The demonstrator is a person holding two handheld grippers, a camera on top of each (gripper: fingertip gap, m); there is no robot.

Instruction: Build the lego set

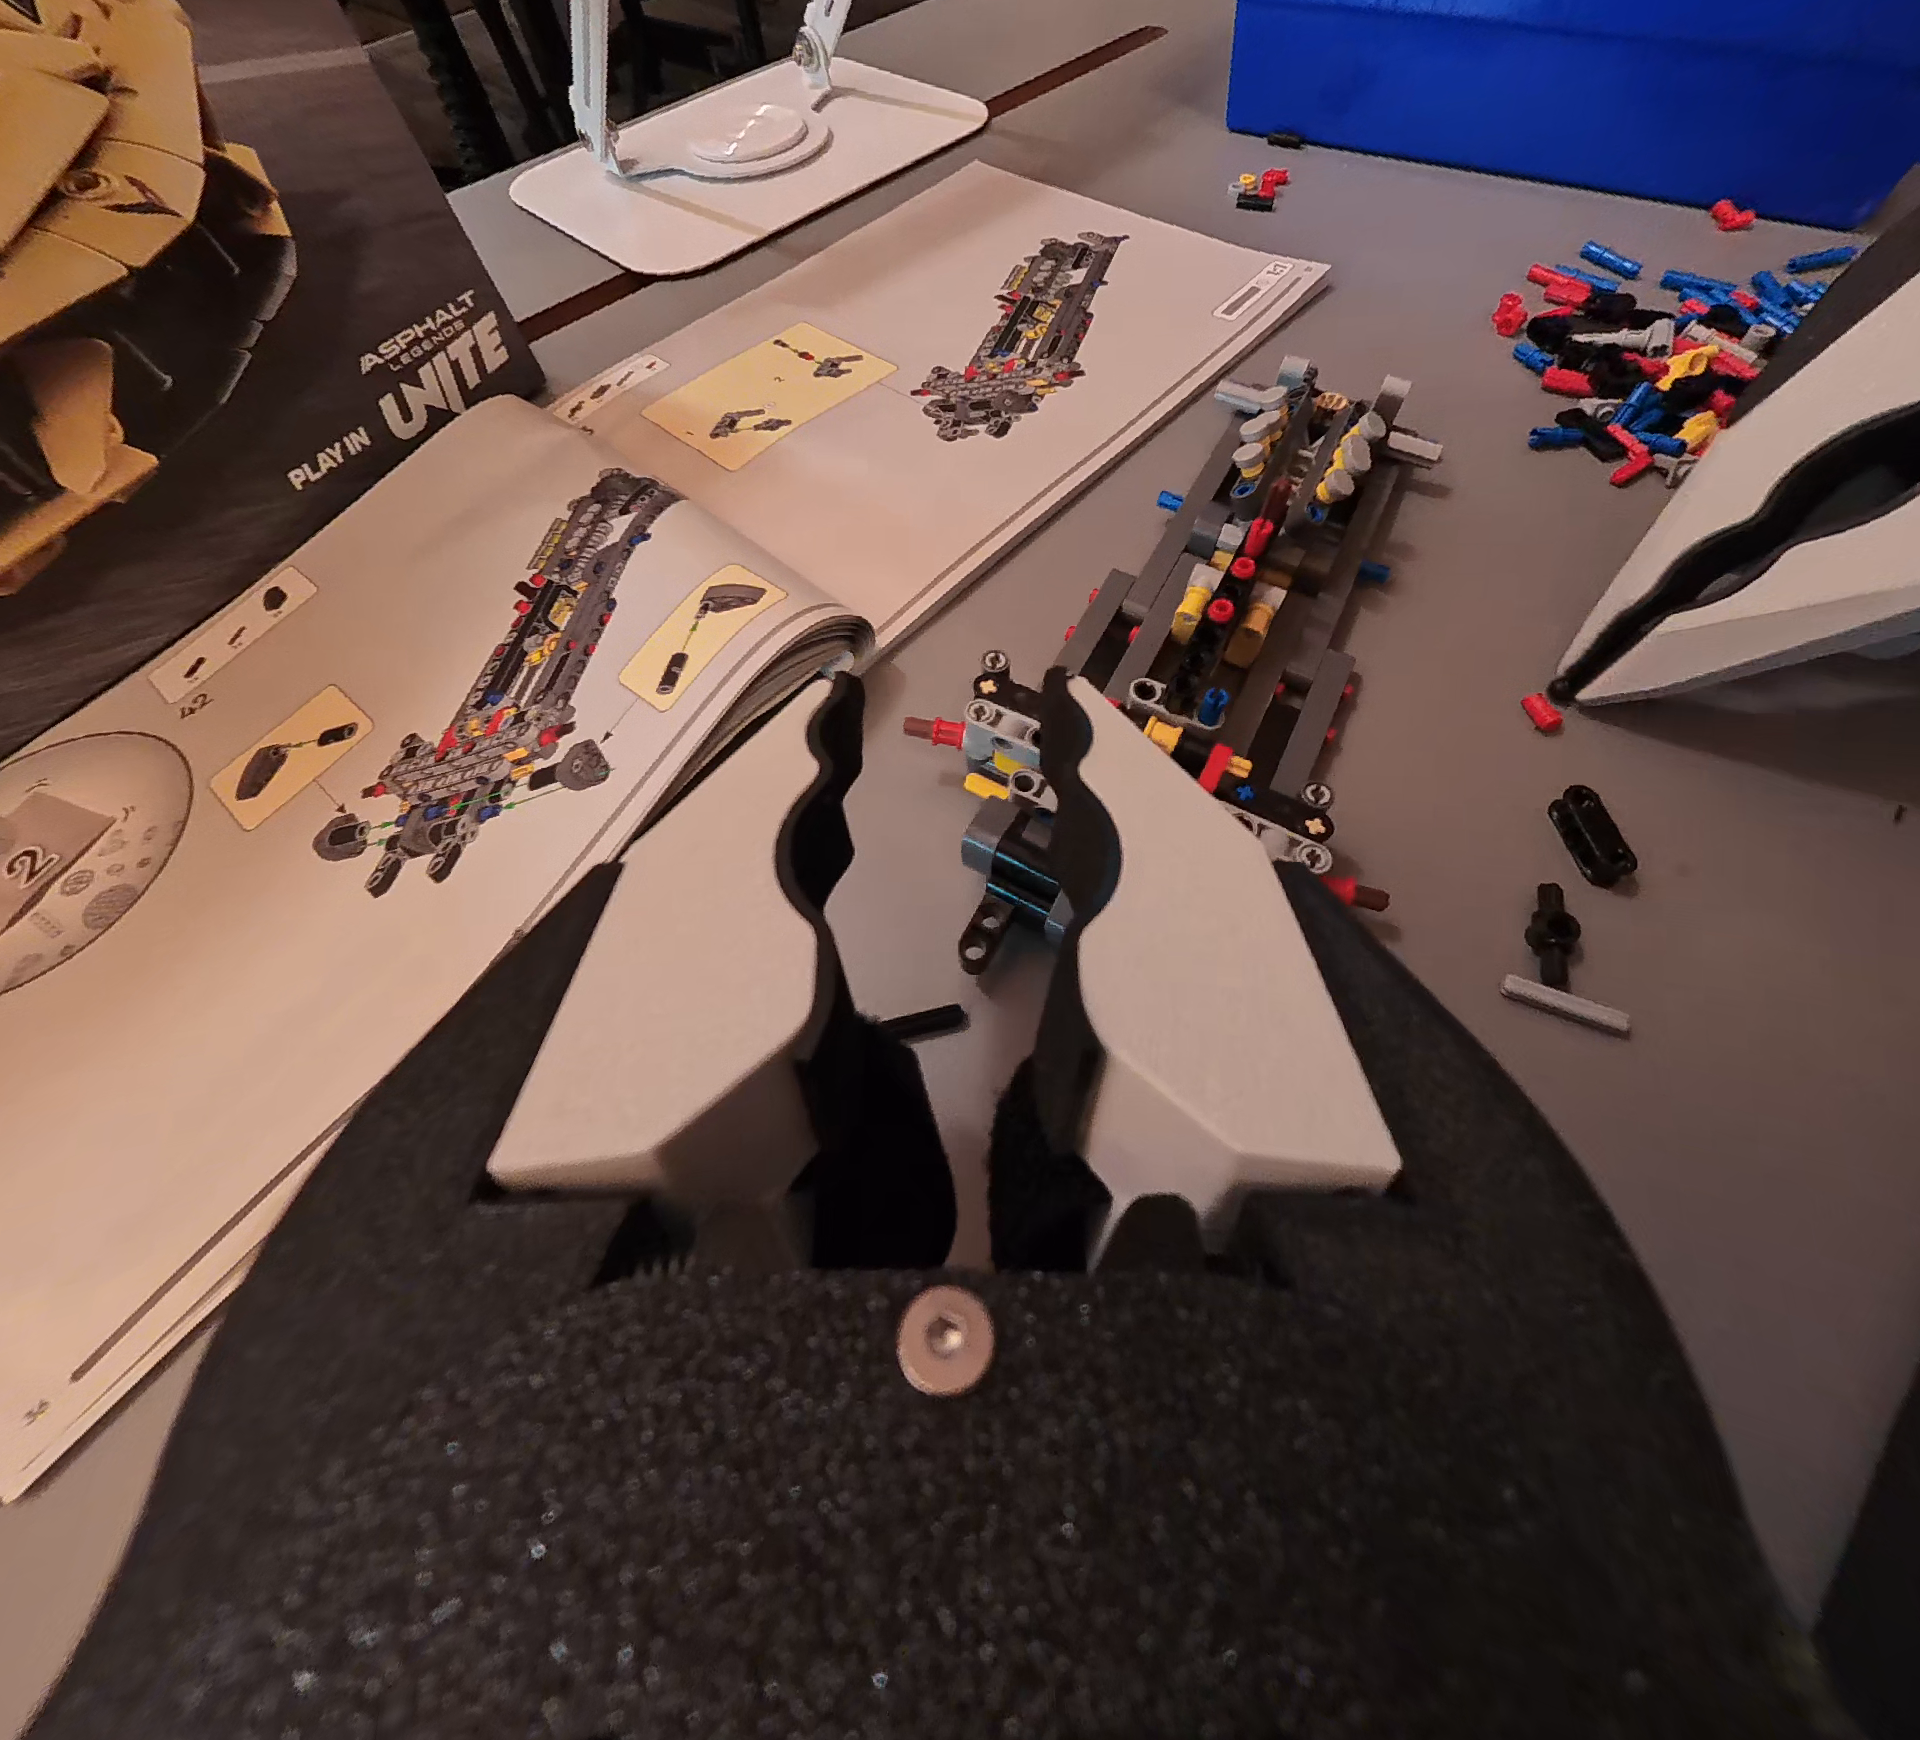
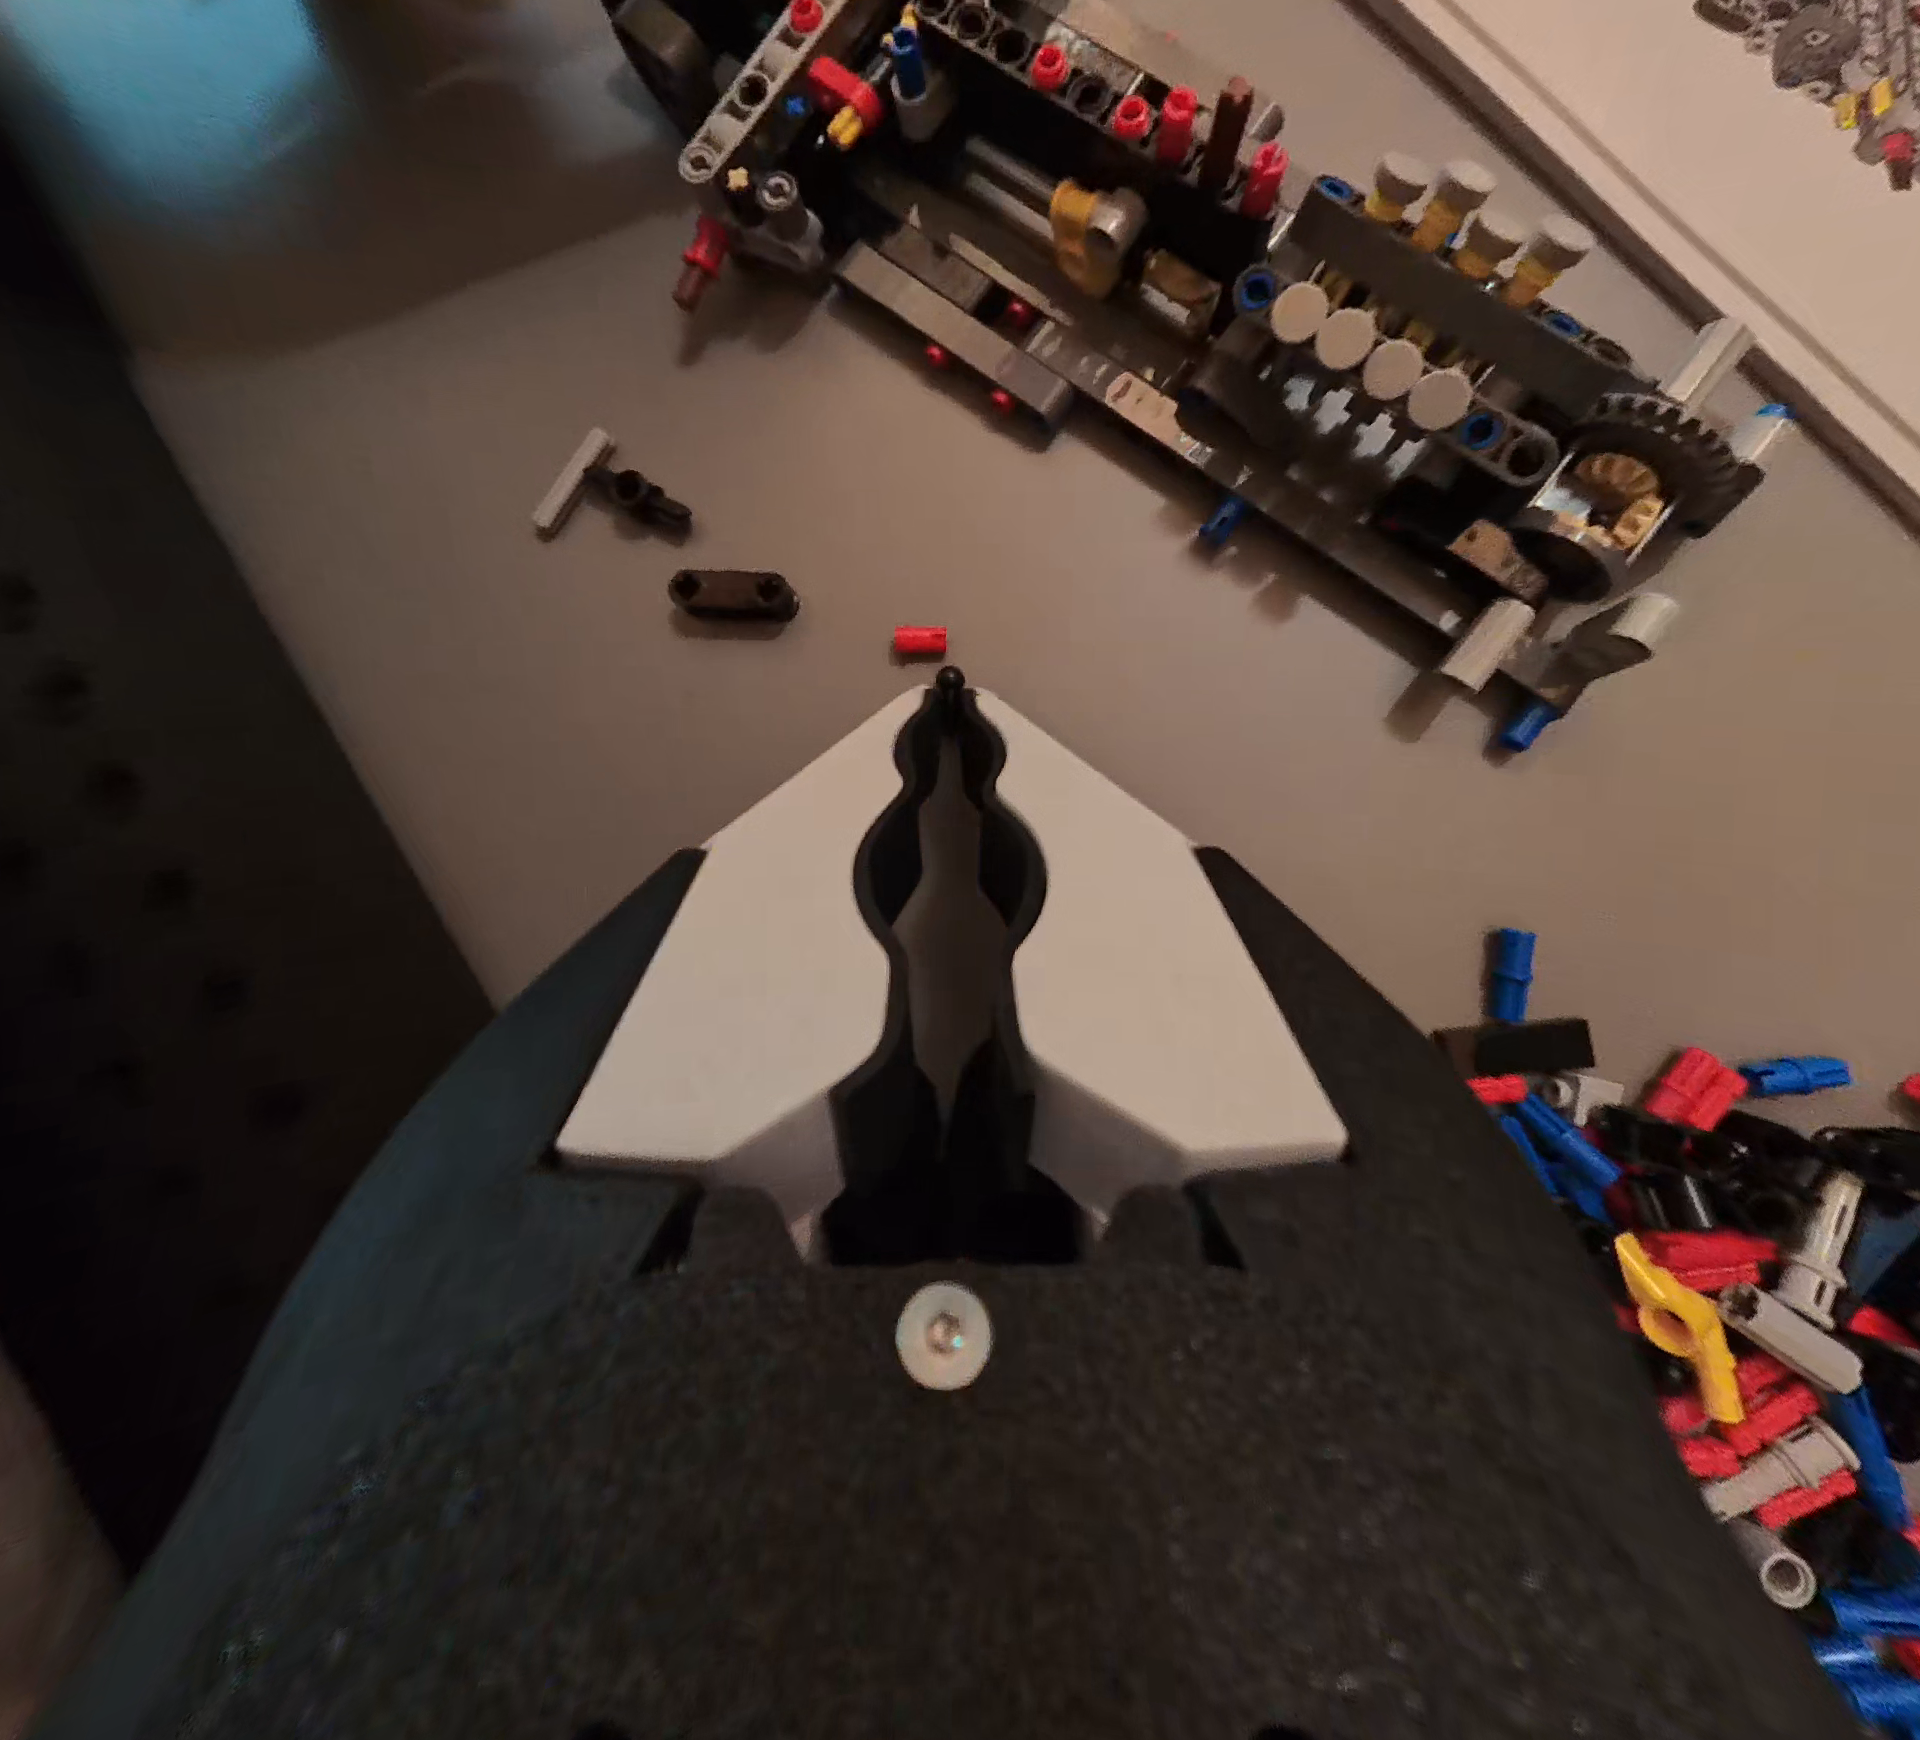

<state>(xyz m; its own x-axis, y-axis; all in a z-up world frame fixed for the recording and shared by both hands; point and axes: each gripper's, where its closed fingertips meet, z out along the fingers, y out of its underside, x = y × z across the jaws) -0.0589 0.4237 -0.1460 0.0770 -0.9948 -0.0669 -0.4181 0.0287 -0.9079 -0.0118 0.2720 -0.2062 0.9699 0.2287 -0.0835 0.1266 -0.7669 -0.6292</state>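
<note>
The long grey Lego chassis (image 1: pixel 1226 599) lies on the grey table beside the open instruction booklet (image 1: pixel 623 599). My left gripper (image 1: pixel 954 682) is open and empty, and its right finger overlaps the chassis's near end. My right gripper (image 2: pixel 948 701) is shut on a small black pin (image 2: pixel 948 680) whose ball tip sticks out. It hovers just short of a small red piece (image 2: pixel 920 641). The chassis (image 2: pixel 1195 256) lies beyond it. The right gripper also shows in the left wrist view (image 1: pixel 1558 688), right of the chassis.
A black link (image 2: pixel 732 594), a grey axle (image 2: pixel 574 483) and a small black connector (image 2: pixel 649 497) lie loose. A pile of red, blue and black pieces (image 2: pixel 1714 1275) sits at the right. A blue bin (image 1: pixel 1558 7), a white stand (image 1: pixel 748 163) and the set's box (image 1: pixel 156 288) stand behind. Some 15 cm of space lies between my two pairs of fingers. The black link (image 2: pixel 732 594) is about 4 cm from my right fingertips and 15 cm from my left.
</note>
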